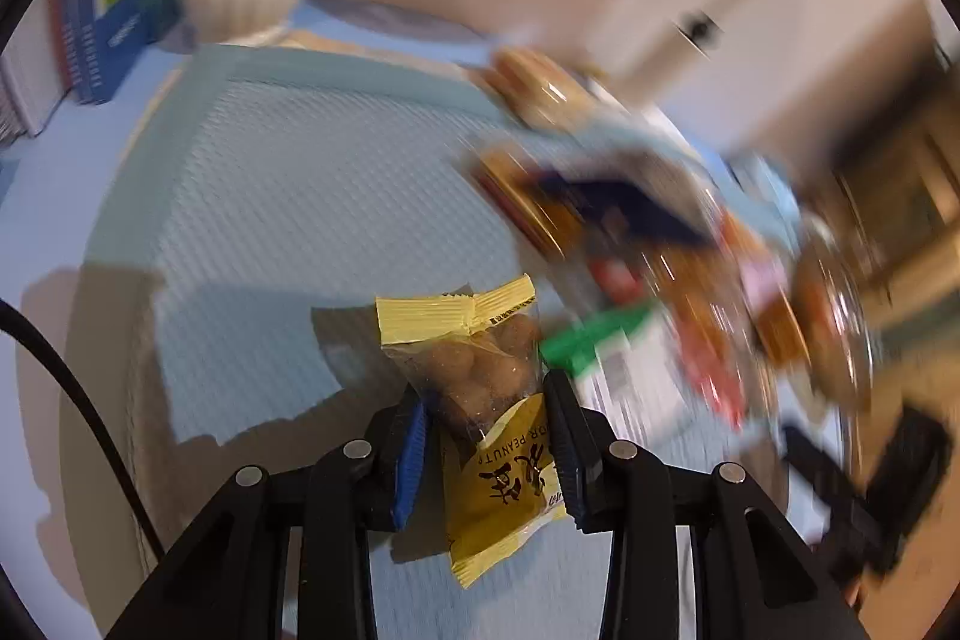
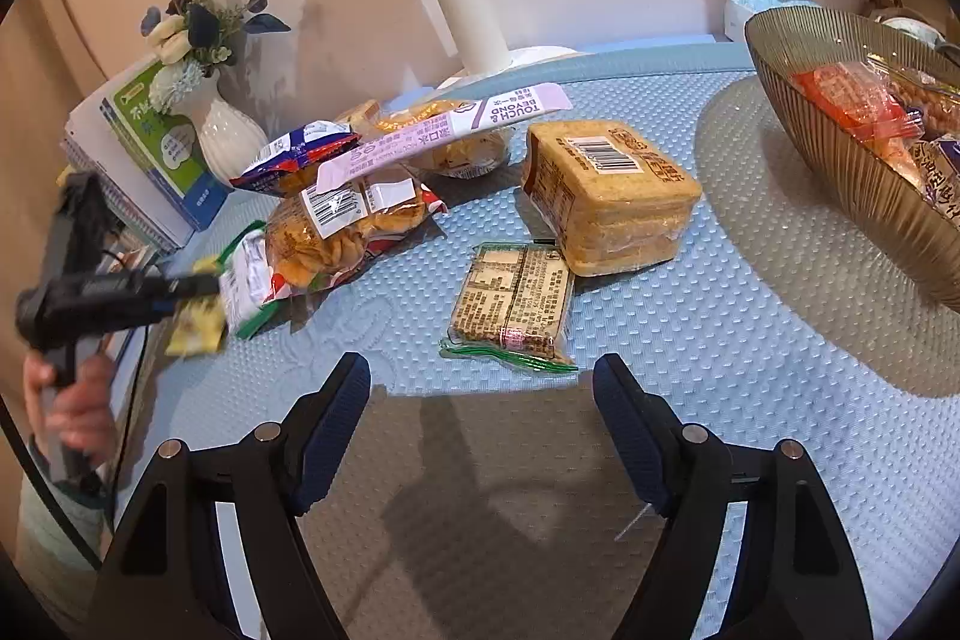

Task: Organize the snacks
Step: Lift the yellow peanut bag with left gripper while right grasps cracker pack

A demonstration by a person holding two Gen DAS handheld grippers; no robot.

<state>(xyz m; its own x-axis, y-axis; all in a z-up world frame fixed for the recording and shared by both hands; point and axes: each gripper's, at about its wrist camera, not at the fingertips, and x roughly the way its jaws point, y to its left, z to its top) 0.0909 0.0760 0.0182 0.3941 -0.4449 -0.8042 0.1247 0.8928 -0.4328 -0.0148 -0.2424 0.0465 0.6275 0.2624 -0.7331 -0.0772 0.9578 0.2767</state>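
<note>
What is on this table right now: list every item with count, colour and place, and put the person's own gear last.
peanut packet: 1, yellow, clamped in the left gripper, off the mat
flat cracker pack: 1, tan with green edge, mat centre, just ahead of the right gripper
wrapped cake block: 1, golden brown, behind the cracker pack
snack pile: several bags, orange, blue, lilac, mat's left side
glass bowl: 1, smoky ribbed, right edge, holding red and orange packets
mat: 1, light blue, under everything
vase of flowers: 1, white, blue blooms, back left
books: stack, green and blue cover, beside the vase
left hand-held gripper: 1, black, shut on the packet
right hand-held gripper: 1, black, open, empty
</note>
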